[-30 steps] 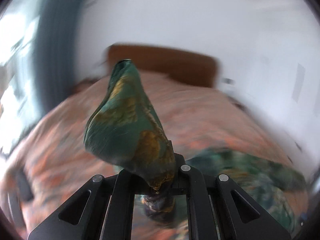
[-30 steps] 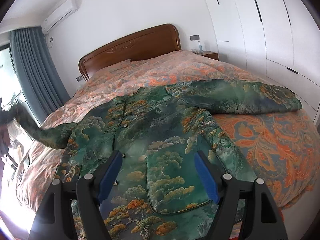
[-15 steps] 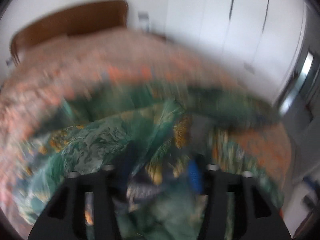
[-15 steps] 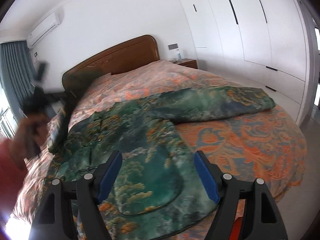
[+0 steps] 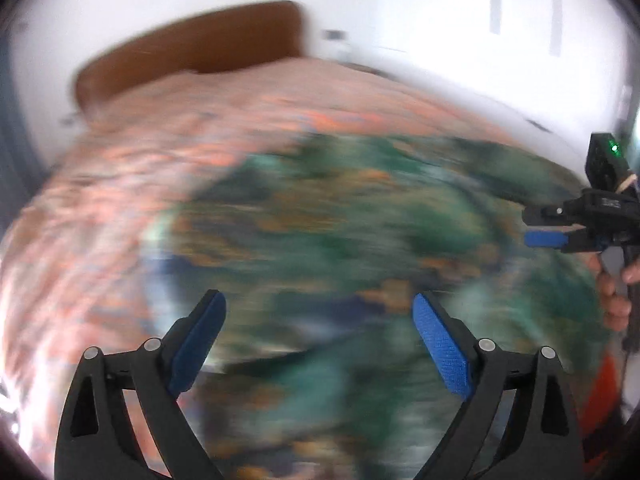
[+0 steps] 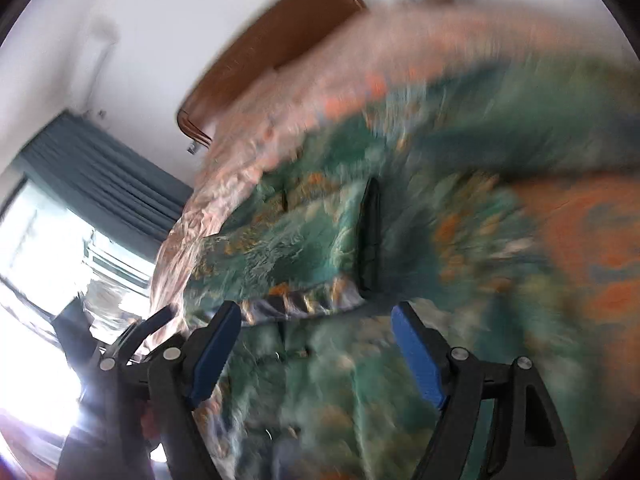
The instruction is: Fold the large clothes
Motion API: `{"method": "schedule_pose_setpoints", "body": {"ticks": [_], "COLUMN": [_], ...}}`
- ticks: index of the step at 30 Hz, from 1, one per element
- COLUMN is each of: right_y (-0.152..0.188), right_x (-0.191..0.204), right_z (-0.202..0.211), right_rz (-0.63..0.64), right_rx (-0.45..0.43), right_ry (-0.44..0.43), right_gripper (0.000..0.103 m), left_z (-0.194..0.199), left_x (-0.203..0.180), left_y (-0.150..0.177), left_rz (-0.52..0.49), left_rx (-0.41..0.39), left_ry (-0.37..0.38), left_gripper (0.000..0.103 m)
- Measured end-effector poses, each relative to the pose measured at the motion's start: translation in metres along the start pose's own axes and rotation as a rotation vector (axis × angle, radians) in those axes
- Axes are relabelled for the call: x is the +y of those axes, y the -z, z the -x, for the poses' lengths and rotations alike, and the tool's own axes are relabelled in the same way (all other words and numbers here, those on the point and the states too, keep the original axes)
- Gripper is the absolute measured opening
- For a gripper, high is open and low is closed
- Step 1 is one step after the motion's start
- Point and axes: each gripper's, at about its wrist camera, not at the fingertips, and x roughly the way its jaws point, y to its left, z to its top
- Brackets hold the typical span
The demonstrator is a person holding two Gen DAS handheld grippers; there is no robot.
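Observation:
A large green garment with orange and gold landscape print [image 5: 340, 232] lies spread on the bed; both views are motion-blurred. In the right wrist view the garment [image 6: 304, 240] has one sleeve folded across its body. My left gripper [image 5: 316, 316] is open and empty above the garment. My right gripper [image 6: 316, 328] is open and empty over the garment's lower part. The right gripper also shows at the right edge of the left wrist view [image 5: 560, 232], held in a hand. The left gripper shows at the lower left of the right wrist view [image 6: 136, 340].
The bed has an orange floral cover [image 5: 120, 184] and a brown wooden headboard [image 5: 192, 48]. White wardrobe doors [image 5: 500, 20] stand at the right. A teal curtain [image 6: 108, 176] and a bright window [image 6: 36, 264] are on the left.
My left gripper has let go of the sleeve it held raised and now stands open. The sleeve lies folded over the garment's body. Both grippers have swung fast over the garment.

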Motion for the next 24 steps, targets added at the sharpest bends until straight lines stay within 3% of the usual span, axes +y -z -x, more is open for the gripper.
{"method": "schedule_pose_setpoints", "body": {"ticks": [5,7,8,11,14,16,18,21,24], "right_y": [-0.041,-0.048,-0.053,-0.074,-0.101,-0.120,-0.130,-0.119,-0.115], "right_x": [-0.009,0.006,0.027,0.085,0.119,0.111,0.081,0.036,0.030], "right_z": [-0.101,-0.126,-0.132,-0.123,-0.117,-0.129,-0.156,-0.197,-0.198], "right_rz": [-0.014,0.089,0.224,0.508,0.691,0.673,0.605,0.543,0.506], "right_rx": [0.152,0.201,0.194,0.069,-0.071,-0.077,-0.033,0.092,0.069], "right_ry": [0.082,0.137,0.220,0.277,0.298,0.319,0.367,0.431,0.408], "right_gripper": [0.079,0.036,0.011,0.011,0.011,0.011,0.011,0.014,0.023], "left_z": [-0.039,-0.052,-0.055,-0.060,-0.084,-0.107,-0.124,-0.126,-0.101], "left_x": [0.041,0.058,0.064,0.069,0.071,0.079,0.089,0.088,0.083], "left_y": [0.006,0.008,0.009,0.007,0.006,0.012,0.022,0.025,0.011], "left_rz": [0.110,0.182,0.204,0.219,0.215,0.246,0.303,0.304,0.246], "left_rx": [0.038,0.054,0.049,0.009,0.042,0.125,0.176,0.195,0.171], "left_ry": [-0.116,-0.132,-0.137,-0.167,-0.206,-0.224,-0.187,-0.164,-0.167], "left_gripper": [0.095,0.094,0.094,0.094,0.095,0.095,0.096,0.096,0.095]}}
